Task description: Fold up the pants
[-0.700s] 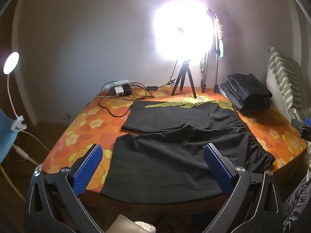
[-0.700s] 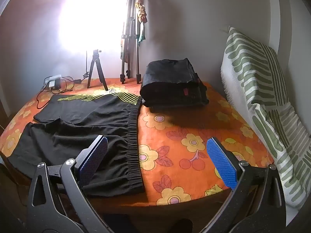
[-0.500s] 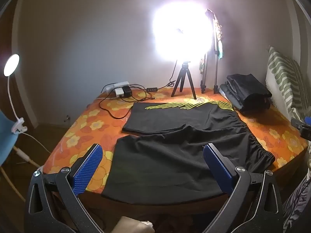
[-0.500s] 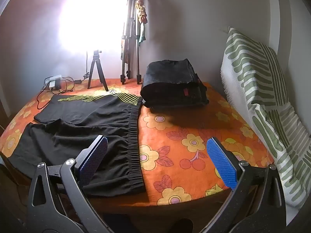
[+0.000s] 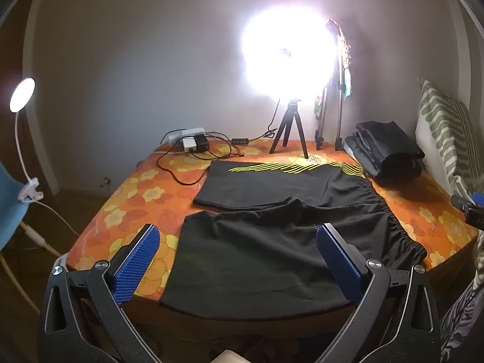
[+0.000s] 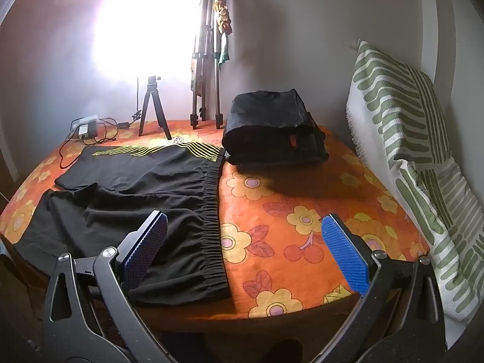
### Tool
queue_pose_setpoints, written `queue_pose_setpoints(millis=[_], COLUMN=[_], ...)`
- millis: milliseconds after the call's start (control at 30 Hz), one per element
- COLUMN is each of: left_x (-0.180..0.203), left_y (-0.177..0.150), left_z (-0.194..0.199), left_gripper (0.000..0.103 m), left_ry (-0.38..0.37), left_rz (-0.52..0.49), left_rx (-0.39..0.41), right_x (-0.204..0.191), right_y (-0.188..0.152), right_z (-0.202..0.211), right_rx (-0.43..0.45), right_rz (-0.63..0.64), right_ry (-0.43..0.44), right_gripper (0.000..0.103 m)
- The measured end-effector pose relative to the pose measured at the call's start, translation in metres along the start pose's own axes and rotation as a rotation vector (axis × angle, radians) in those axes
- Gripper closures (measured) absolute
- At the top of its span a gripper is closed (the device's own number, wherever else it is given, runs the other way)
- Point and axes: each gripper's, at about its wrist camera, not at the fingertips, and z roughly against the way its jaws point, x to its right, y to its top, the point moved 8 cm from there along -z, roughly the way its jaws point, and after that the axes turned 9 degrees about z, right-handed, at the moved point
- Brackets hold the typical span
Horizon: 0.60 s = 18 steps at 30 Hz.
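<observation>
Black shorts [image 5: 272, 230] with yellow stripes on the far leg lie spread flat on the orange flowered bed [image 5: 136, 199], waistband to the right. They also show in the right wrist view [image 6: 136, 193], the elastic waistband [image 6: 211, 211] running front to back. My left gripper [image 5: 239, 260] is open and empty, held above the near leg's front hem. My right gripper [image 6: 245, 251] is open and empty, above the near end of the waistband and the bare bed cover [image 6: 287, 211].
A stack of folded black clothes [image 6: 272, 127] sits at the back right. A bright lamp on a small tripod [image 5: 289, 127], a taller tripod [image 6: 205, 75] and a power strip with cables [image 5: 190, 143] stand at the back. A striped pillow [image 6: 408, 139] leans at the right. A clip lamp [image 5: 21, 96] is at left.
Both grippers have drifted slightly; the view of the bed shifted a little. The shorts have not moved and both grippers stay open.
</observation>
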Motion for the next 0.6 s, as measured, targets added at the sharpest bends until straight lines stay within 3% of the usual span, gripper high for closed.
queue_pose_setpoints(millis=[600], left_x=[-0.0024], left_y=[0.0017], left_z=[-0.0025], left_gripper=[0.0], left_ry=[0.005], left_rz=[-0.004], left_rx=[0.006], right_x=[0.0026], right_y=[-0.0011], right_z=[0.0005], right_rx=[0.001], right_rz=[-0.001], right_ry=[0.0], right_gripper=[0.0])
